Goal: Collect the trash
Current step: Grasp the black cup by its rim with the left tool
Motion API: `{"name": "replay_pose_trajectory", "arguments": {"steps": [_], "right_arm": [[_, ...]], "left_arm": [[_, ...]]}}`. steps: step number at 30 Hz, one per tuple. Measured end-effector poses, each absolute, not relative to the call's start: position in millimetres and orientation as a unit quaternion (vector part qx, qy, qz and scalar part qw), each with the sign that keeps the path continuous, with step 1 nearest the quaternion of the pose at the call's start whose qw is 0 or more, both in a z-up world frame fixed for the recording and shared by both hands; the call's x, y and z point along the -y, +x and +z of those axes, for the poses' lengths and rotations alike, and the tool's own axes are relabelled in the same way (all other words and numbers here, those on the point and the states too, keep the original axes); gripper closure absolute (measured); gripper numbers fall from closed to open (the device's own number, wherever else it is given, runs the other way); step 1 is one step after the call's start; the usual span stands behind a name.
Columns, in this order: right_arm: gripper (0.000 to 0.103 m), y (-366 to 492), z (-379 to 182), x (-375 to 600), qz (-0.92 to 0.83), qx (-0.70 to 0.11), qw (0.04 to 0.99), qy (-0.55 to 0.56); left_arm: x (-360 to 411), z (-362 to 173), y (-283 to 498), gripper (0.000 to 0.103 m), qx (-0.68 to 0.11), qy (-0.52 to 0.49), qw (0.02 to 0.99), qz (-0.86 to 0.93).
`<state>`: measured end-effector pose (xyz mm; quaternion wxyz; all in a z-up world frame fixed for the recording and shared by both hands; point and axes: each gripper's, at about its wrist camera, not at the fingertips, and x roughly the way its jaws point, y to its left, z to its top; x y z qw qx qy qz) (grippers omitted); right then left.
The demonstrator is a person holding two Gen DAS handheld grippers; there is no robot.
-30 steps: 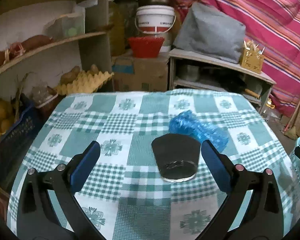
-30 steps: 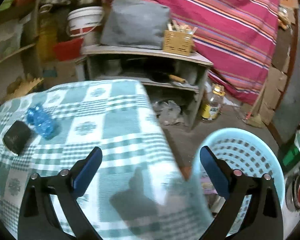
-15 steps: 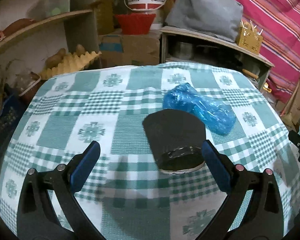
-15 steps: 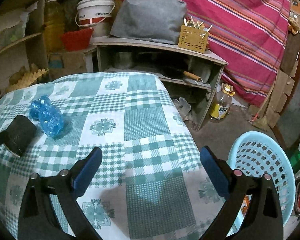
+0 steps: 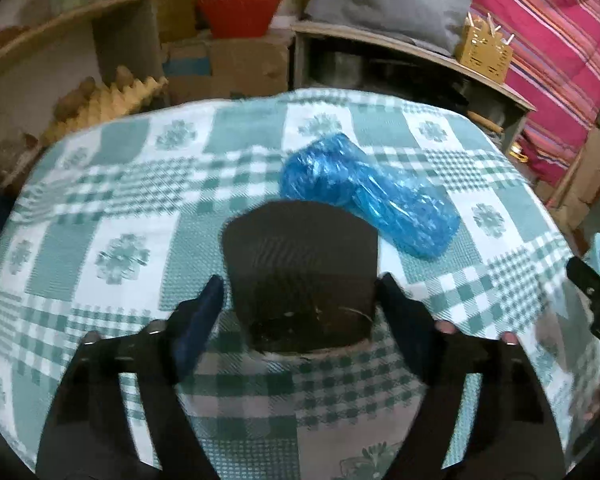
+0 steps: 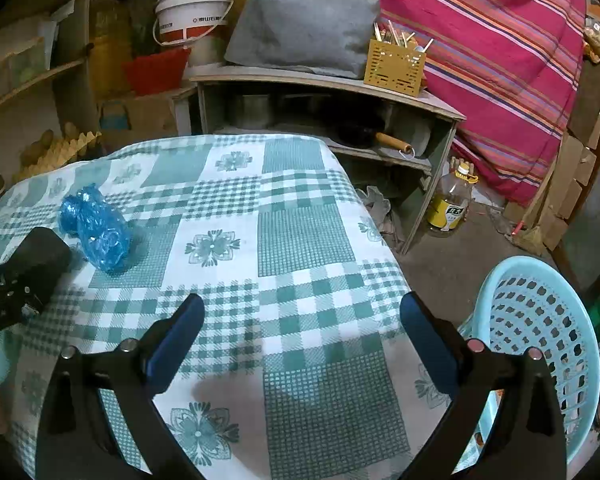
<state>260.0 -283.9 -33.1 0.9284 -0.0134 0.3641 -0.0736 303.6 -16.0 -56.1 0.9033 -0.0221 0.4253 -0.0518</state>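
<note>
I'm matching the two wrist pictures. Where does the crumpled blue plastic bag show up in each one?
Left wrist: the blue plastic bag lies right of centre, just behind the black pouch that sits between the closing left gripper jaws.
Right wrist: the bag lies at the far left on the tablecloth, beside the same pouch.
Shared landmark: the yellow utensil holder on the shelf.

Black arms, blue-padded fingers [image 6: 172, 336], silver screws.

laundry basket [image 6: 540, 340] cut off at right edge; tablecloth [image 5: 120, 208] motion-blurred
</note>
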Motion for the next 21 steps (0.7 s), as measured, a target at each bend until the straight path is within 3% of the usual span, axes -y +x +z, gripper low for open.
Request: {"name": "replay_pose_trajectory", "arguments": {"steps": [9,21], "right_arm": [[0.007,262,-35,254,-0.041,-0.367,0.929,-0.007],[0.007,283,-29,162,0.014,-0.364,0.931,-0.028]], "left_arm": [[-26,-19,275,0.029,-0.382,-0.017,0.923,-0.032],[-152,2,252,0.029,-0.341,-0.046,0.938,0.039]]}}
